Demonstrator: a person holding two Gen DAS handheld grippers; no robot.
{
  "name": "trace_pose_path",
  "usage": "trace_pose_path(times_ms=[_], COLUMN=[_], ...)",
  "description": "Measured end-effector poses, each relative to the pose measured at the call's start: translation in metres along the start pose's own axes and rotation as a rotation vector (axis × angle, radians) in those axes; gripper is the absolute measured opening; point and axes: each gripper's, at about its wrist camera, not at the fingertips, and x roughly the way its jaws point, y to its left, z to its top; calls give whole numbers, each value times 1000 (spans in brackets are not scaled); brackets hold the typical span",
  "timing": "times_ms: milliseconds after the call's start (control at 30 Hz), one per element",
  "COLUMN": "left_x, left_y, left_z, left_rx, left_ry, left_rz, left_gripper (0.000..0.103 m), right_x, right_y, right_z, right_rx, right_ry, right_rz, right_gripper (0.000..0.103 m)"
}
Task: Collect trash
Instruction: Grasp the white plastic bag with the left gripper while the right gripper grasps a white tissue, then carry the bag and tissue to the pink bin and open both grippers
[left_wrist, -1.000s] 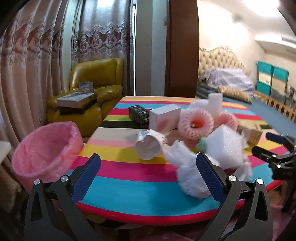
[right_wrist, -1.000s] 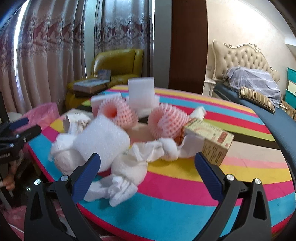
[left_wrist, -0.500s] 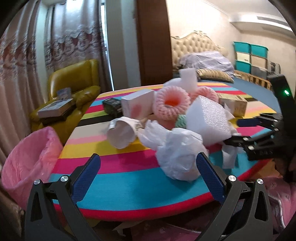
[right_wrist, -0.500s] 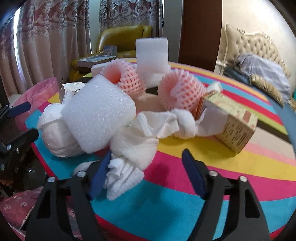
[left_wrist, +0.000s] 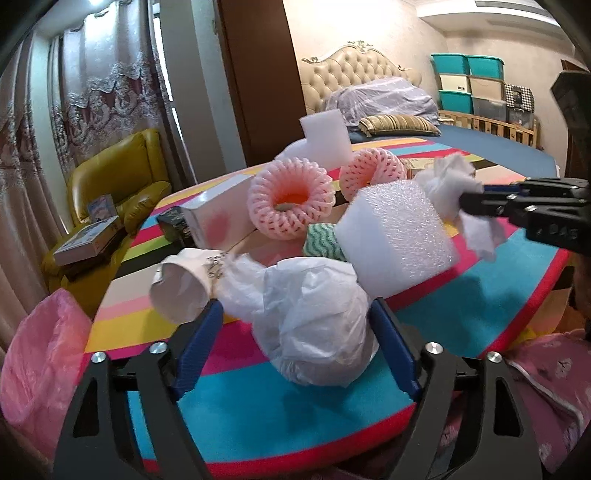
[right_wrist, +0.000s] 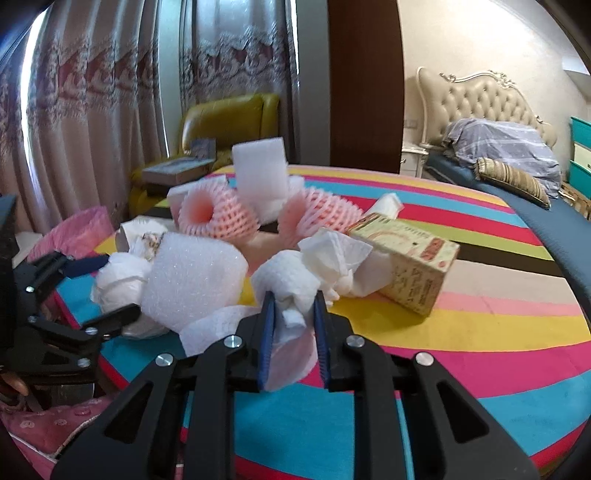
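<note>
Crumpled white tissue (right_wrist: 295, 284) pinched between the blue pads of the right gripper (right_wrist: 293, 306), near the front edge of the striped round table (right_wrist: 461, 332), jaws just closed narrow on it. Just left of it, a white foam roll (right_wrist: 192, 273). White plastic bag (left_wrist: 314, 321) sitting between the fingers of the left gripper (left_wrist: 295, 325), jaws just been closing, right pad at the bag, left pad beside a paper cup (left_wrist: 181, 288). Farther back, pink foam nets (left_wrist: 291, 201) and a yellow carton (right_wrist: 410, 262). Pink-lined bin (left_wrist: 37, 362) at the near left, off the table.

Crumpled white tissue (right_wrist: 295, 284) pinched up, white bag (left_wrist: 314, 325) lying on table
</note>
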Motion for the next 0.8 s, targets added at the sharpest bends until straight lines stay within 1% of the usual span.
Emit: trace_pose_path(times_ms=[33,100,200,267,367,533,667,800], left_x=[4,12,16,13,4,-7,-16,-26], left_y=[0,-3,-5,-8,-8,-3,-4,-8], left_z=[0,1,3,3,5,14,19,23], left_rx=[-1,2,10,16,17,-15,-25,-14], left_ry=[5,13,-5,-29,-72,-115,-151,-193], left_rz=[-5,-23,-11,8,41,41,46,78], left_gripper=[69,53,45,43,42,42,42,42], right_x=[-2,-3,-5,-8,-13,-24,-30,-34], right_y=[-2,-4,-3,-2,-1,-6,-9,-8], right_z=[0,-1,-1,-2,-1,-1,-1,0], right_rx=[7,12,13,7,7,28,41,31], right_ry=[-9,-13,-19,-32,-70,-129,-156,-170], right_rz=[-1,3,2,-4,-20,-45,-59,-64], right_gripper=[20,20,20,20,20,20,20,20])
